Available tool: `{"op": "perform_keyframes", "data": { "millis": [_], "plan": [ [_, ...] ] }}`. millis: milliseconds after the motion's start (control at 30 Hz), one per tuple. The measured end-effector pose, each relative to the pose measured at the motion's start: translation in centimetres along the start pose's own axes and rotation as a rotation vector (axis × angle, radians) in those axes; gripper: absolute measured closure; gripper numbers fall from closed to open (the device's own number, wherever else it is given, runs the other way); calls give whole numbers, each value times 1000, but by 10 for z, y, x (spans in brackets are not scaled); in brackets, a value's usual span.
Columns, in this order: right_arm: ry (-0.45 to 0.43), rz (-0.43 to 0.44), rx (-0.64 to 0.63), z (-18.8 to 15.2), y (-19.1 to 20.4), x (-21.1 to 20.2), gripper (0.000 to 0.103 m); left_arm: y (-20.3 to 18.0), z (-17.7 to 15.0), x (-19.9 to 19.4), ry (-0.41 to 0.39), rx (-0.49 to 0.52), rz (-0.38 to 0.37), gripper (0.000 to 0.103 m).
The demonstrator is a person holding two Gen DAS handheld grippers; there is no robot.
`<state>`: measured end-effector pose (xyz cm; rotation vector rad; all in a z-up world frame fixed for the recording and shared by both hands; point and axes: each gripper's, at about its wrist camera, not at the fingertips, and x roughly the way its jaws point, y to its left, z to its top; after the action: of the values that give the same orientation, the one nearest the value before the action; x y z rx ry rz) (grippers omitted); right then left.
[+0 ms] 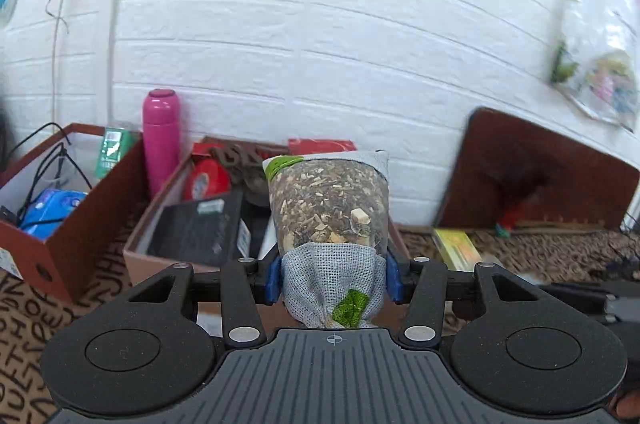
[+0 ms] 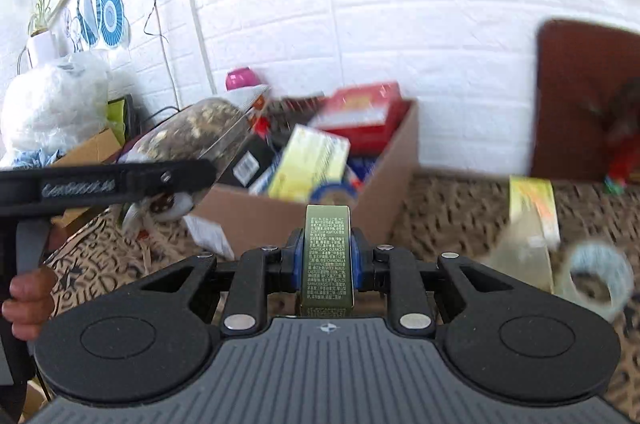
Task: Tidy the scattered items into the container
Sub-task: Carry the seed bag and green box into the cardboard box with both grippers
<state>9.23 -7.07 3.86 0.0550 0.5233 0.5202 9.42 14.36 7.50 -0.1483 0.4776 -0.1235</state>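
Clearly, left jaws pinch a mesh herb sachet (image 1: 328, 224); right jaws pinch a slim gold box (image 2: 328, 256).

Clear glossy plastic pouch with grey gauze cloth base (image 1: 332, 224); shiny gold metallic slim box (image 2: 328, 256); matt brown cardboard container (image 2: 384, 184).

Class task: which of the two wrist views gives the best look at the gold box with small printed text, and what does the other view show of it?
The right wrist view: the gold box stands upright, clamped in the right gripper, its print facing the camera. The left wrist view does not show it; there the left gripper holds a herb pouch.
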Motion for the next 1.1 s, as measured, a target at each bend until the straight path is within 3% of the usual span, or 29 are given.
{"op": "perform_keyframes", "data": {
  "millis": [200, 433, 500, 533, 567, 600, 700, 767, 800, 867, 1100],
  "plan": [
    [-8, -1, 18, 30, 4, 44, 78, 18, 30, 47, 31, 5, 37, 54],
    [-32, -27, 40, 49, -3, 82, 77, 28, 34, 79, 62, 31, 34, 53],
    [-36, -26, 35, 52, -6, 96, 77, 31, 32, 91, 77, 52, 35, 36],
    [-33, -32, 21, 52, -7, 103, 72, 32, 31, 94, 83, 59, 41, 30],
    [-19, -50, 1, 50, -6, 109, 50, 33, 29, 93, 72, 61, 56, 30],
    [-14, -80, -18, 45, -6, 110, 42, 35, 27, 88, 53, 64, 56, 30],
    [-42, -117, -59, 28, -6, 100, 48, 46, 28, 69, 5, 25, 25, 33],
    [-43, -118, -62, 19, -6, 94, 59, 51, 31, 63, -5, -13, -12, 51],
    [-37, -115, -63, 17, -5, 93, 67, 51, 33, 61, 0, -25, -42, 53],
    [-39, -123, -91, 15, -2, 93, 72, 46, 33, 64, 16, -19, -92, 53],
    [-13, -95, -59, 14, -4, 99, 79, 33, 24, 89, 53, 51, -27, 53]
  ]
}}
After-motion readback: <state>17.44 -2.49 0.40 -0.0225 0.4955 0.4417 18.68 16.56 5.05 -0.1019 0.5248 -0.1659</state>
